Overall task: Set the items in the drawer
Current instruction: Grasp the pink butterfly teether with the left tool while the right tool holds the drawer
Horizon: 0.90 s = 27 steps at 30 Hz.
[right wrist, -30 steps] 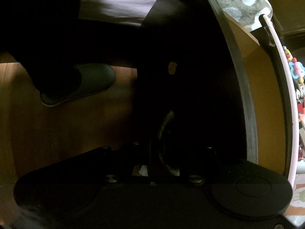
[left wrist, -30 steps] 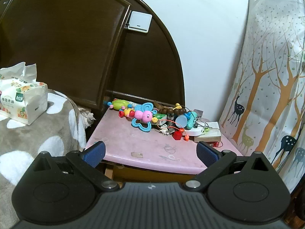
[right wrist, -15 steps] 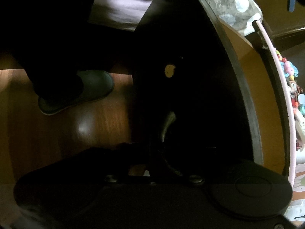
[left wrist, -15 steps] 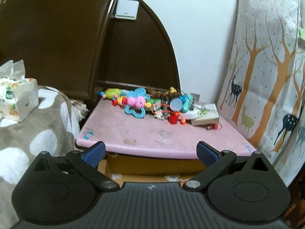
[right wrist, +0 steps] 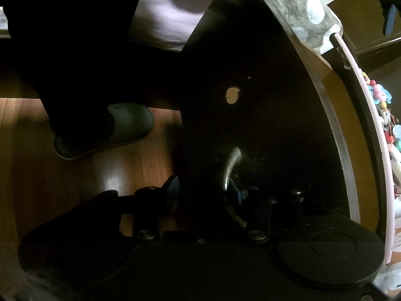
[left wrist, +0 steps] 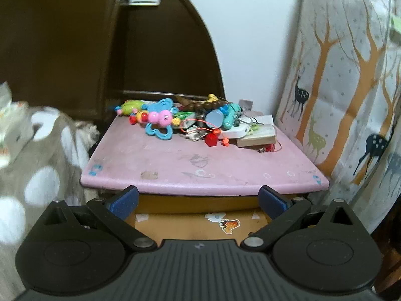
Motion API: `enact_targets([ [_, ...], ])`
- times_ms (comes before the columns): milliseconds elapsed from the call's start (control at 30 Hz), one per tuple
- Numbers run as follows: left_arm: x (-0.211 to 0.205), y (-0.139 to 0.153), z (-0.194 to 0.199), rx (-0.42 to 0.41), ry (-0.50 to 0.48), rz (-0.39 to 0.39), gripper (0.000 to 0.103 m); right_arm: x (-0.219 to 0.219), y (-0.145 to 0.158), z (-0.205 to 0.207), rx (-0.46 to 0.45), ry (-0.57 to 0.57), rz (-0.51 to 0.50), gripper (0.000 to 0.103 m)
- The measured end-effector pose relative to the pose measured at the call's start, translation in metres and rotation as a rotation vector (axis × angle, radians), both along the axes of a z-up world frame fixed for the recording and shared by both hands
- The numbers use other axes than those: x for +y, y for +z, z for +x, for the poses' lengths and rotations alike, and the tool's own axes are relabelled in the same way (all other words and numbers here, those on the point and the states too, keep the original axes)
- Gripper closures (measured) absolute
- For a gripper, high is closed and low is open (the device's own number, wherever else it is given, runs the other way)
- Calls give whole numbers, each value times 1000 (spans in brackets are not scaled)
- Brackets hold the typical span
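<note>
The right gripper (right wrist: 204, 190), part-open, straddles the drawer (right wrist: 250, 115) handle (right wrist: 231, 165) at 12 o'clock, while the left gripper (left wrist: 198, 198), wide and empty, is the nearer one to the toys (left wrist: 190, 120) heaped at its 12 o'clock on the pink top (left wrist: 200, 170).

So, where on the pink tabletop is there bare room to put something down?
The front half of the pink tabletop is bare, from the front edge up to the toy pile. The back strip is crowded, from the butterfly toy across to the small box.
</note>
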<state>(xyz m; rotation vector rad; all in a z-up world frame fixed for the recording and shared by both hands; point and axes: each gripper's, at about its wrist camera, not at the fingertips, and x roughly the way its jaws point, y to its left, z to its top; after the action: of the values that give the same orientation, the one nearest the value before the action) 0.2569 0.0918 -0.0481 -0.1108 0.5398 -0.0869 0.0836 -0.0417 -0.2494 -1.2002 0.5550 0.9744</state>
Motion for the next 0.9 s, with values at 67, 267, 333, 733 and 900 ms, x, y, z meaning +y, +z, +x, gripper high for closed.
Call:
enact_targets([
  [67,-4,7,11,3,-11,10,1,0,0,1,21,-6,4,44],
  [267,-13,16,51,21,-9,35,1,-4,-4,-5,14,16,6,36],
  [333,-15,16,65,29,-3,47,1,-4,-5,-6,10,24,8,35],
  [733,-9,11,143,44,21,116,1,-6,-8,-8,19,53,21,23],
  [900,0,5,176,46,49,147,1,-6,-9,-8,21,63,22,20],
])
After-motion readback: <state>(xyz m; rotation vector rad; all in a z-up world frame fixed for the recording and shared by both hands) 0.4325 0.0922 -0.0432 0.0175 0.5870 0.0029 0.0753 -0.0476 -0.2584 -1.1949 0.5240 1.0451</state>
